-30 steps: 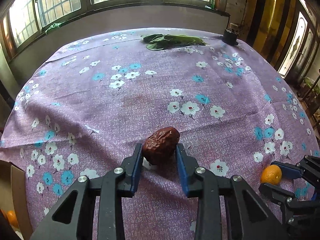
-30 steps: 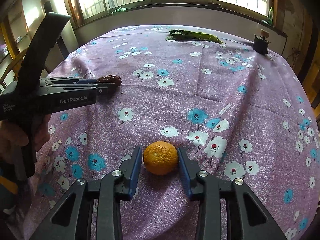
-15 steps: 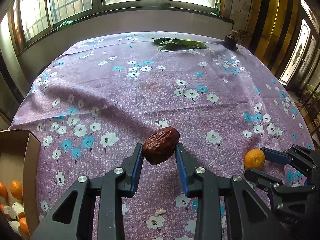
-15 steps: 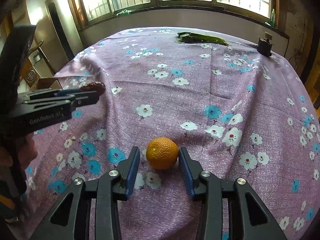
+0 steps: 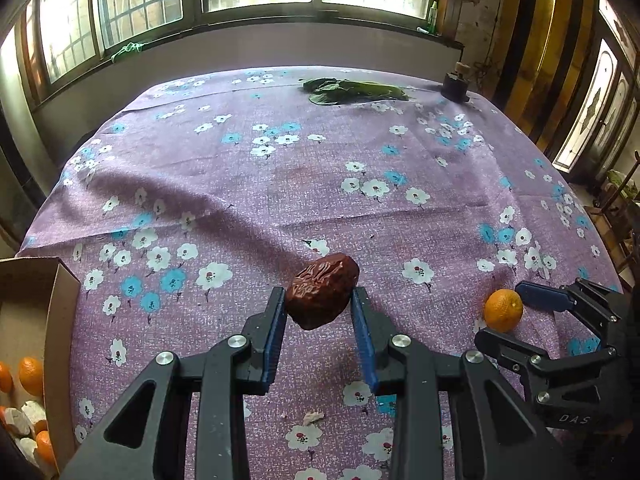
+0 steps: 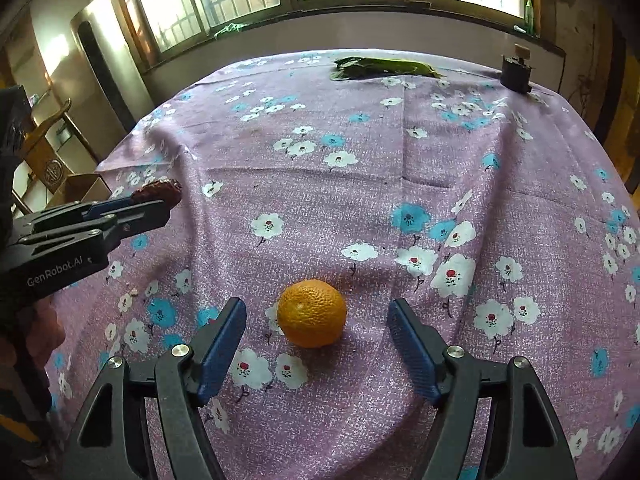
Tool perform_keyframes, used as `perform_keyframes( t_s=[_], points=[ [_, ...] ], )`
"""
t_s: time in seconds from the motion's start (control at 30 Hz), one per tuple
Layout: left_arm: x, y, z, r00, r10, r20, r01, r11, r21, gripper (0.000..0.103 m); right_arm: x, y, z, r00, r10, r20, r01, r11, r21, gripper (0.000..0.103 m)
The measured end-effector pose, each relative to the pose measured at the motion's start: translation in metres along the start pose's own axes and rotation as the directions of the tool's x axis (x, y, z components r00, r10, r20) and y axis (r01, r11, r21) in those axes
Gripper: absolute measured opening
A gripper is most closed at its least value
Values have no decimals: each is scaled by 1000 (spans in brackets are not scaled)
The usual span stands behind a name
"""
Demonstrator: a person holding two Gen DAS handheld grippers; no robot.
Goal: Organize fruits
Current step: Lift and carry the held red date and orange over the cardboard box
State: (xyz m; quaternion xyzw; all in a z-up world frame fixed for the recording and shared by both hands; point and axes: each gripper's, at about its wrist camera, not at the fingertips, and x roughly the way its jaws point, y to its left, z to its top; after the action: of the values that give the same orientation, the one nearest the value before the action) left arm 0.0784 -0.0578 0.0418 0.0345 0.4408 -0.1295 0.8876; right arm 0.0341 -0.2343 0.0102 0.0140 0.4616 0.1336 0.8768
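**Date aloft, orange on the cloth as two claws work a flowered table**

A purple tablecloth (image 5: 280,184) printed with white and blue blossoms covers the table below a row of barred windows. At its left edge stands an open cardboard box (image 5: 60,300) with oranges and pale lumps inside. The left gripper (image 5: 320,308) is clamped on a wrinkled, dark red dried date (image 5: 322,290), its blue pads pressed to both sides and the fruit held clear of the cloth. The right gripper (image 6: 318,322) has its fingers spread wide, one on each side of a small orange (image 6: 312,313) that rests on the cloth between them, touching neither pad. Across the table, near the far edge, lie green leaves (image 5: 354,91) and, to their right, a small dark pot (image 5: 455,86).
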Motion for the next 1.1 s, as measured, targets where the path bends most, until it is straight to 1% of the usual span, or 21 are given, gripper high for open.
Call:
perform_keyframes(
  t_s=[0.03,0.07,0.13,0.23,0.3,0.43,0.5,0.57,0.6,0.63,0.67,0.7,0.77,0.8,0.87,0.93,1.0,1.1],
  points=[
    [1,0,0,1000,-4,-3,4,1000,-2,31,0,1,1,1000,-1,-5,1,1000,-10,60],
    [1,0,0,1000,-5,-5,5,1000,-3,31,0,1,1,1000,-1,-10,1,1000,-20,54],
    [2,-1,-1,1000,-5,-10,5,1000,0,31,0,2,0,1000,2,-20,-3,999,-49,46],
    [0,-1,-2,1000,-6,-8,6,1000,-3,31,-4,2,-2,997,58,-42,-60,997,-54,37],
    [-1,-1,-3,1000,-6,-6,6,1000,-7,31,-6,2,-3,994,102,-37,-104,994,-45,36],
    [-5,-1,-5,1000,-3,-4,3,1000,-10,31,-1,13,-2,991,127,-34,-128,990,-53,36],
    [-7,0,-6,1000,1,-6,-1,1000,-11,31,1,20,-2,995,98,-36,-101,991,-83,36],
    [-9,2,-8,1000,6,-3,-6,1000,-13,31,1,20,0,996,81,-32,-83,995,-62,36],
    [-10,3,-8,1000,6,-3,-6,1000,-17,31,0,19,1,998,64,-16,-65,996,-57,43],
    [-10,4,-9,1000,4,-4,-4,1000,-21,31,0,20,3,999,42,-3,-43,997,-67,64],
    [-10,5,-9,1000,3,-5,-3,1000,-24,31,1,21,3,1000,16,0,-16,997,-73,74],
    [-10,4,-9,1000,2,-5,-2,1000,-24,31,3,24,5,1000,11,0,-11,997,-83,79],
    [-10,4,-10,1000,0,-7,0,1000,-22,31,9,28,5,1000,6,-3,-7,994,-109,78],
    [-10,4,-10,1000,0,-8,0,1000,-24,31,13,28,6,1000,5,-14,-7,994,-106,75],
    [-8,6,-11,1000,0,-12,0,1000,-27,31,12,29,5,1000,10,4,-9,994,-110,62],
    [-7,8,-11,1000,1,-16,-2,999,-35,31,9,25,5,1000,27,-3,-27,994,-105,42],
    [-5,10,-10,1000,4,-21,-5,999,-45,31,7,21,4,998,65,-16,-66,994,-90,36],
    [-6,10,-12,1000,2,-22,-3,999,-44,31,4,21,1,994,109,-18,-110,991,-74,36]
  ],
)
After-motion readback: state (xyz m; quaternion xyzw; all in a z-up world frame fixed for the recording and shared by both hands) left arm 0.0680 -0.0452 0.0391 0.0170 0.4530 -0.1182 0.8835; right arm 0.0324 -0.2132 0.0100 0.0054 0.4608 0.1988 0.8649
